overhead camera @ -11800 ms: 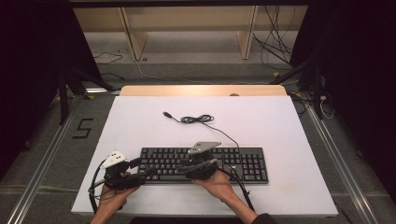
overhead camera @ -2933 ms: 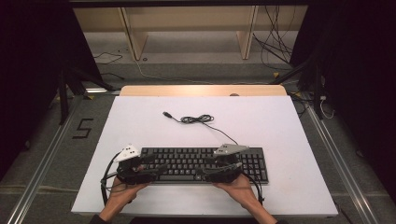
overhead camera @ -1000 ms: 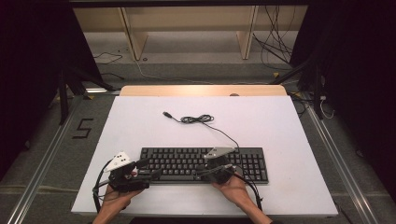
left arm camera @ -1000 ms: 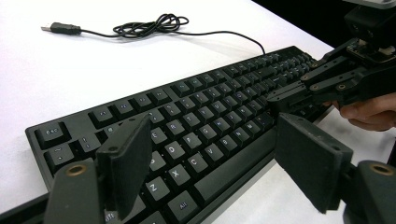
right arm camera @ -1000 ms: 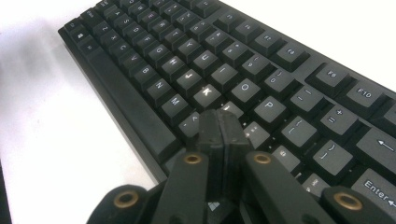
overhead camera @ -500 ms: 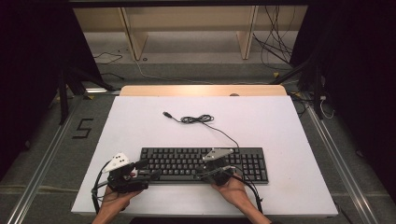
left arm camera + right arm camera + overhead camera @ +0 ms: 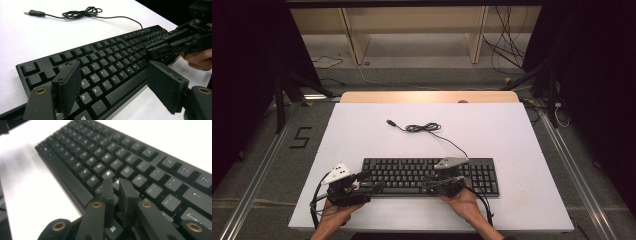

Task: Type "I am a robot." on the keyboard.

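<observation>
Both handheld grippers are chunky matte black things. The left gripper has flat rectangular pads, brass-ringed pivot holes, and a white three-cornered plate on top; the right gripper has a grey one. Black cables loop off the back of each. Bare forearms, no sleeves.

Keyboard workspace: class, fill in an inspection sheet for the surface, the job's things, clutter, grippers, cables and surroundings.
Surface: white table, wooden strip at its far edge.
Job's things: black keyboard lying flat near the front edge.
Clutter: nothing seen.
Grippers: left gripper open at the keyboard's left end, nothing between its jaws; right gripper with jaws just opening slightly, a narrow gap, tips on the keys.
Cables: keyboard's cable loosely bundled behind it, plug lying free.
Surroundings: wooden shelving, loose wires on the floor.
</observation>
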Motion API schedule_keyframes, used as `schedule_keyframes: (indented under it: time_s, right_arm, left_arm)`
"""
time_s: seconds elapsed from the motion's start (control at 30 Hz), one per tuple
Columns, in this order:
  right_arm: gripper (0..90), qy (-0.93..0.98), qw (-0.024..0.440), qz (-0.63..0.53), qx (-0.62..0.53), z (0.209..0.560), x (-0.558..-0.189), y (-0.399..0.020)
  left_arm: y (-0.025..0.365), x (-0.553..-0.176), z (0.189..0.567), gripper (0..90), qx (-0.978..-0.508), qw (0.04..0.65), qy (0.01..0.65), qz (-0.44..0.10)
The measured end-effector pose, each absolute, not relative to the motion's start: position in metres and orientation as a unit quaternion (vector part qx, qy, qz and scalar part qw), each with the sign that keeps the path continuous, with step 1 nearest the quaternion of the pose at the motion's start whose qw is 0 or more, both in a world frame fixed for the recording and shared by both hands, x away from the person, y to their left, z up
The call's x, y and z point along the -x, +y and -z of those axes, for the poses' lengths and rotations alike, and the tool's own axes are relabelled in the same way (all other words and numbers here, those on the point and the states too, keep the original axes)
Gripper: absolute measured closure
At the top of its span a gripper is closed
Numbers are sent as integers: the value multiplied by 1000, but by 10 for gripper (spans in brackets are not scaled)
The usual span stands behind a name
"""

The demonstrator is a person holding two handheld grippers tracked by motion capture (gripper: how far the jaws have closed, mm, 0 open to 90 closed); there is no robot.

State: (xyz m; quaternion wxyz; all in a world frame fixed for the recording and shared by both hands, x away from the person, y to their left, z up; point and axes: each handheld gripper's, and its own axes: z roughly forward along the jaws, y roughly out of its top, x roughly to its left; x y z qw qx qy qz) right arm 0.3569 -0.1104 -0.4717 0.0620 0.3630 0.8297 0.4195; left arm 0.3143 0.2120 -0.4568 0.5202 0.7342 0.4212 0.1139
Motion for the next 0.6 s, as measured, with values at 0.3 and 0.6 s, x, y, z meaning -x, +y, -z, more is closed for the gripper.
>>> schedule_keyframes:
  time_s: [0.3,0.6]
  right_arm:
    - [704,818,60,-439,-366,464,-356,-123]
    - [578,802,61,-463,-372,455,-354,-141]
  left_arm:
    - [213,-314,456,270,-735,519,421,-114]
    - [213,-314,456,269,-735,519,422,-112]
